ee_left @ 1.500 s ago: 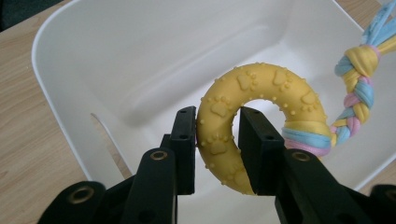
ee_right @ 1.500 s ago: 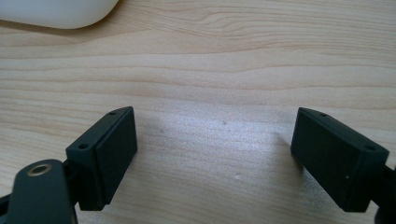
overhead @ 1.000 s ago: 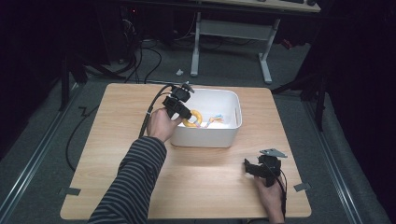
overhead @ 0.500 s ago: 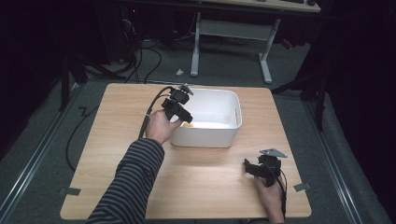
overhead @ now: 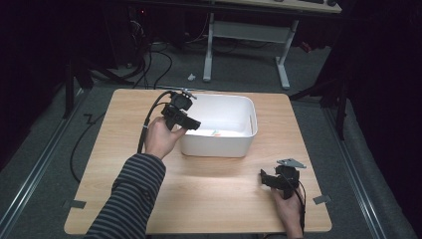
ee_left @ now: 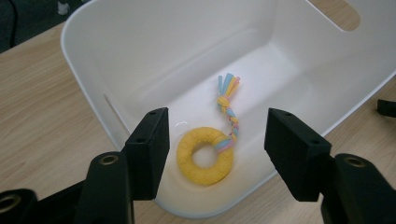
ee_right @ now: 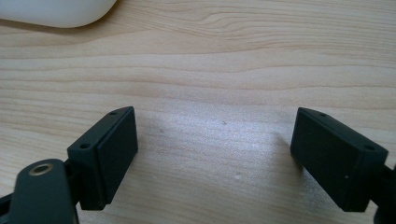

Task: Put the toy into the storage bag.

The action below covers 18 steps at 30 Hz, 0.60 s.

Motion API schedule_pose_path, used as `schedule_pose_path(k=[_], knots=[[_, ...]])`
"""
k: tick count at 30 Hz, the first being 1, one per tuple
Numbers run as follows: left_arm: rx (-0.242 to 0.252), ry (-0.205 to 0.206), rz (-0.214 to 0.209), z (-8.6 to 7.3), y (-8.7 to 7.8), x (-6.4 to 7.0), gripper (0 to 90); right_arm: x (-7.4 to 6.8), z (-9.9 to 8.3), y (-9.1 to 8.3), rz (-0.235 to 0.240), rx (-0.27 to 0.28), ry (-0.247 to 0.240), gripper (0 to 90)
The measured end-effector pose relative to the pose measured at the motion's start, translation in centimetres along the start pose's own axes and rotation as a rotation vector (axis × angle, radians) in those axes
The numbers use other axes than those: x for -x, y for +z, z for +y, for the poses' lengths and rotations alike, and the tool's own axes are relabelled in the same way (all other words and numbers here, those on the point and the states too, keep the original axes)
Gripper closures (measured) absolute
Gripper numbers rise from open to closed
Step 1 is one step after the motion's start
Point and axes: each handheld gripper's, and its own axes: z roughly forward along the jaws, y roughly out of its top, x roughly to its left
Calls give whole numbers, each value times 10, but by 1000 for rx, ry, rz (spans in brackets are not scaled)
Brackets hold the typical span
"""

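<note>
Seemingly just released, the yellow rubber ring toy with braided tassel [ee_left: 206, 156] lies inside the white plastic tub [ee_left: 116, 56]; left gripper [ee_left: 212, 140] hangs wide open, next should lift clear.

light: table bright, surroundings dark | glare: white bin [ee_left: 140, 56] | focus: sharp

In the high view the left claw [overhead: 191, 124] hangs over the tub's [overhead: 219, 145] left rim and covers the ring toy [ee_left: 205, 156] inside; just a small coloured fleck shows on the tub floor. The right gripper view cuts the tub to one near corner at its top edge.
</note>
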Motion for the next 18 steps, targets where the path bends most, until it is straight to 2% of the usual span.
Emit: schedule_pose_path(k=[4,8,18], knots=[[44,-37,3,-8,-12,-6,401,0,0,0,0,0,0,148],[80,-47,7,-17,-24,-11,401,0,0,0,0,0,0,149],[114,-77,26,-41,-44,-25,401,0,0,0,0,0,0,149]])
